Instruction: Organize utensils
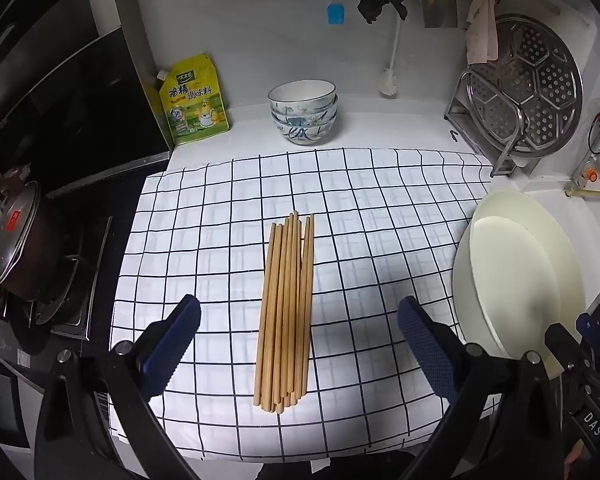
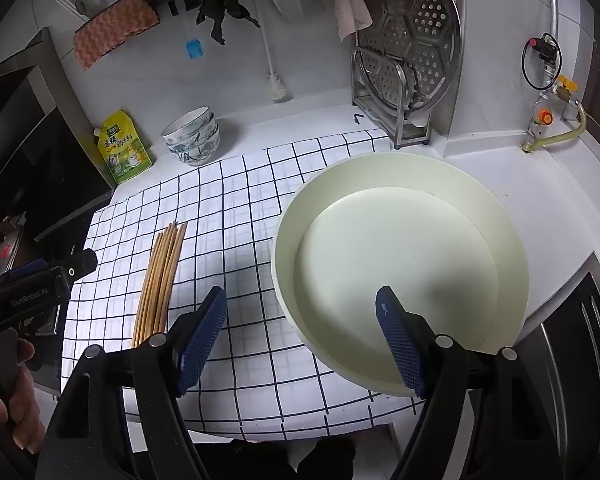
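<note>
Lengthwise, chopsticks pointing toward bowls

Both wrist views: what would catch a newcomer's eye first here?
A bundle of wooden chopsticks lies in the middle of the white checked cloth. To its right sits a large, empty cream basin. Behind the cloth, stacked blue-patterned bowls stand by the wall.

I see tan wooden chopsticks on a white cloth with a dark grid, a cream basin, blue-and-white floral bowls, a yellow-green pouch, and blue textured pads.
</note>
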Motion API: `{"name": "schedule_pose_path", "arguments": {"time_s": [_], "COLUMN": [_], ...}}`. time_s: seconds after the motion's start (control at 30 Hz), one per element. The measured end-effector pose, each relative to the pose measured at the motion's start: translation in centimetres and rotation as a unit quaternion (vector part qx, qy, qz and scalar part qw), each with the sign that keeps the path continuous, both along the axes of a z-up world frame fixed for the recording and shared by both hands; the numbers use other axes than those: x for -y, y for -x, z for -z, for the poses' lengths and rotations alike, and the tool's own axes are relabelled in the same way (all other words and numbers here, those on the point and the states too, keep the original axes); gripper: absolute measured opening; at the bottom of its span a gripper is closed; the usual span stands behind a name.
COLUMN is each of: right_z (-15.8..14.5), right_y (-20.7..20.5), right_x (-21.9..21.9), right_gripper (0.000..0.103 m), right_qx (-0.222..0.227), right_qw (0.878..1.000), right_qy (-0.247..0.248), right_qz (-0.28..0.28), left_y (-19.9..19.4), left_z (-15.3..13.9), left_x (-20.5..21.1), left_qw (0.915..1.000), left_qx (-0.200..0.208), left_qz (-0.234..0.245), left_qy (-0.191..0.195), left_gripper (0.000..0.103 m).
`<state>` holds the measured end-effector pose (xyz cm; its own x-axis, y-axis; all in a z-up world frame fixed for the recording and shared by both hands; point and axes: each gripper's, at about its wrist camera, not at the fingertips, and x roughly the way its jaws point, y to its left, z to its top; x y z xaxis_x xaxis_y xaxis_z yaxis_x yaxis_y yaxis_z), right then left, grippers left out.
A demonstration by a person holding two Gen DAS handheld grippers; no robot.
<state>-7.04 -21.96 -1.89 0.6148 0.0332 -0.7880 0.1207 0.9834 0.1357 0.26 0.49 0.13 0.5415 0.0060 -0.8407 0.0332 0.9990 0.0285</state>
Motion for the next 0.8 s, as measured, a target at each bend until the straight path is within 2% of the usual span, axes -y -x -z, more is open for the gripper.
{"name": "schedule_pose_path", "arguments": {"time_s": [0.8], "right_z": [-0.21], "right_y": [0.06], "right_x": [0.02], "right_gripper": [0.073], "right_qx": [0.002], "right_qw": [1.0], "right_qy": [-0.001], "right_qz": [-0.001], "left_y": [-0.11], "left_z": [-0.26], "left_x": [-0.04], "left_qw": [1.0], "left_qx": [0.003], "left_qz": [0.002], "left_qy": [0.0], "left_gripper": [0.097]}}
